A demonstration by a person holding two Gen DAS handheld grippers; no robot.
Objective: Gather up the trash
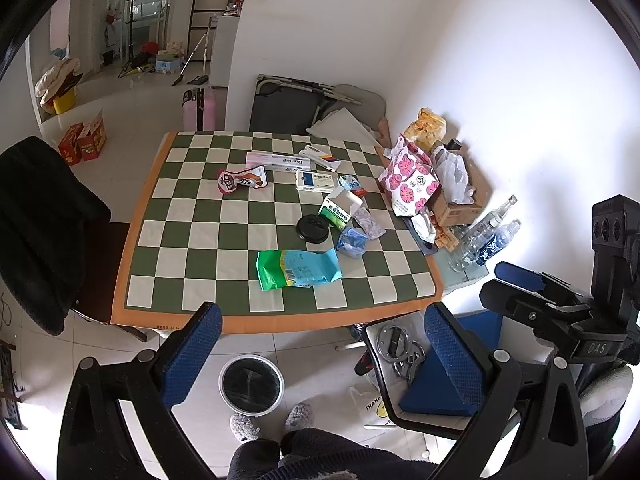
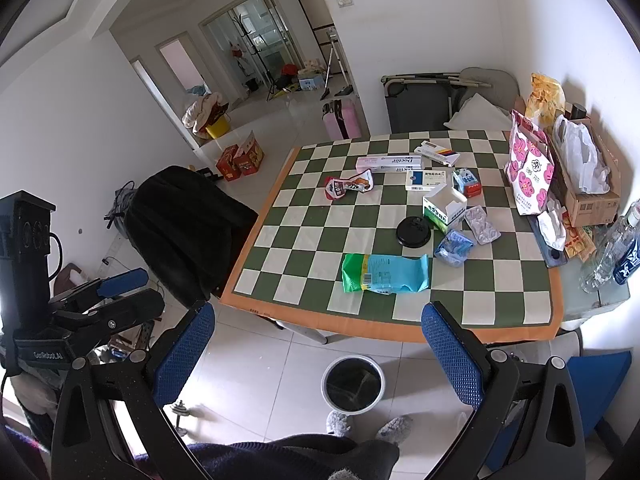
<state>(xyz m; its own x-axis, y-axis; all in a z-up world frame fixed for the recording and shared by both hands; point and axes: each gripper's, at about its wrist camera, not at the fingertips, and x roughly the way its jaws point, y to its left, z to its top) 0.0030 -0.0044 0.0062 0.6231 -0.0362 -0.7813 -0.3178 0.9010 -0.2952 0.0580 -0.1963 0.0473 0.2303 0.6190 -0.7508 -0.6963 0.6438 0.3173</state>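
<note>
Two dumbbell plates (image 1: 394, 342) in left view only, bin (image 2: 353, 384) in both

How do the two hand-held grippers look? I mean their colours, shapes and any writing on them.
Each hand-held gripper has a black plastic frame with two long fingers faced in blue textured pads and round silver pivot bolts. The left hand-held gripper, seen from the side in the right wrist view, carries white lettering that is too blurred to read with certainty. The right hand-held gripper, seen in the left wrist view, shows the letters "DAS".
</note>
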